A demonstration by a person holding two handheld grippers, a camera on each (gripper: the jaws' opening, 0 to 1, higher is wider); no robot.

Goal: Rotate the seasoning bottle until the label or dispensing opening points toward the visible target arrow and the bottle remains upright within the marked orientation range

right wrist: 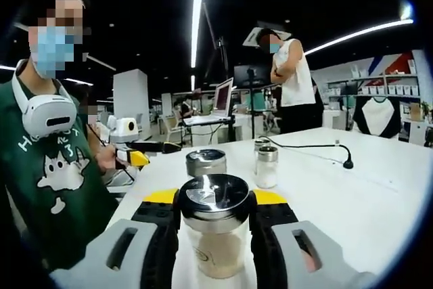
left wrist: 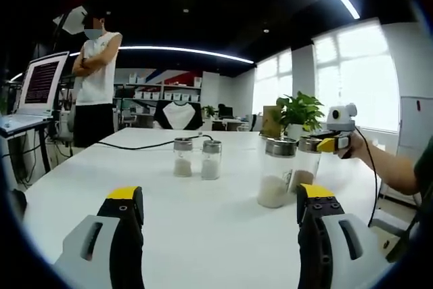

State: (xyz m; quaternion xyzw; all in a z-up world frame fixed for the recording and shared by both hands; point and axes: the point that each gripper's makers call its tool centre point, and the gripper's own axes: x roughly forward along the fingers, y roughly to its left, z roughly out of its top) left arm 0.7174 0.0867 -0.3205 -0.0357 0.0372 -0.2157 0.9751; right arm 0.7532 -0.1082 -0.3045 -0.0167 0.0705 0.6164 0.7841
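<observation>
In the right gripper view, the right gripper (right wrist: 216,225) is clenched on a seasoning bottle (right wrist: 215,231): its 2 yellow-tipped jaws press against the glass on both sides just under the shiny metal lid. The bottle stands upright on the white table (right wrist: 379,201) and holds a pale powder in its lower part. Just behind it stands a second bottle (right wrist: 206,162) with a metal lid, and a little farther back 2 small shakers (right wrist: 264,164) stand side by side. A black cable (right wrist: 318,145) runs across the table beyond them. At the left of this view the left gripper (right wrist: 139,156) reaches in, held by a person in a green shirt (right wrist: 47,174).

In the left gripper view, the left gripper (left wrist: 220,218) hangs released above bare table, its 2 jaws well apart with nothing between them. Ahead to the right, the held bottle sits partly hidden behind the second bottle, with the right gripper at its lid. The 2 small shakers stand near the table's middle. Farther off are a potted plant (left wrist: 299,112) at the table's far edge, a laptop (left wrist: 39,86) on a stand at left, and a standing person in a white top (left wrist: 97,72) with arms folded.
</observation>
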